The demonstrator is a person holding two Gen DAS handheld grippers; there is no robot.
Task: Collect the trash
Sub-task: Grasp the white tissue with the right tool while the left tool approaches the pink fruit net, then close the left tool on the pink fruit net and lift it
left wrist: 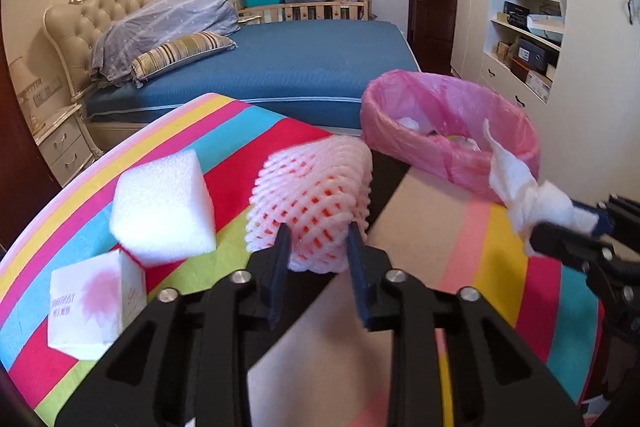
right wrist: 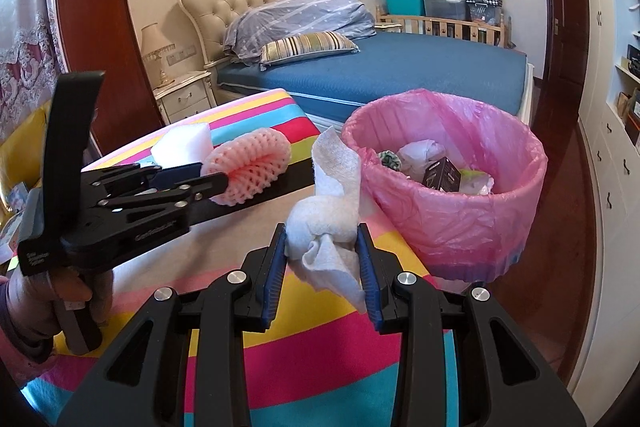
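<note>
My left gripper point(left wrist: 318, 247) is shut on a pink foam fruit net point(left wrist: 312, 195) and holds it above the striped table point(left wrist: 500, 247). It also shows in the right wrist view point(right wrist: 208, 183) with the net point(right wrist: 252, 163). My right gripper point(right wrist: 322, 243) is shut on a crumpled white tissue point(right wrist: 328, 211), held left of the bin; it also shows in the left wrist view point(left wrist: 560, 223), with the tissue point(left wrist: 520, 187). A bin lined with a pink bag point(left wrist: 448, 131) point(right wrist: 460, 195) holds several pieces of trash.
A white foam block point(left wrist: 164, 203) point(right wrist: 180, 143) and a white tissue box point(left wrist: 92, 311) lie on the table at the left. A blue bed point(left wrist: 300, 67) stands behind. A white cabinet with shelves point(left wrist: 560, 67) is at the right.
</note>
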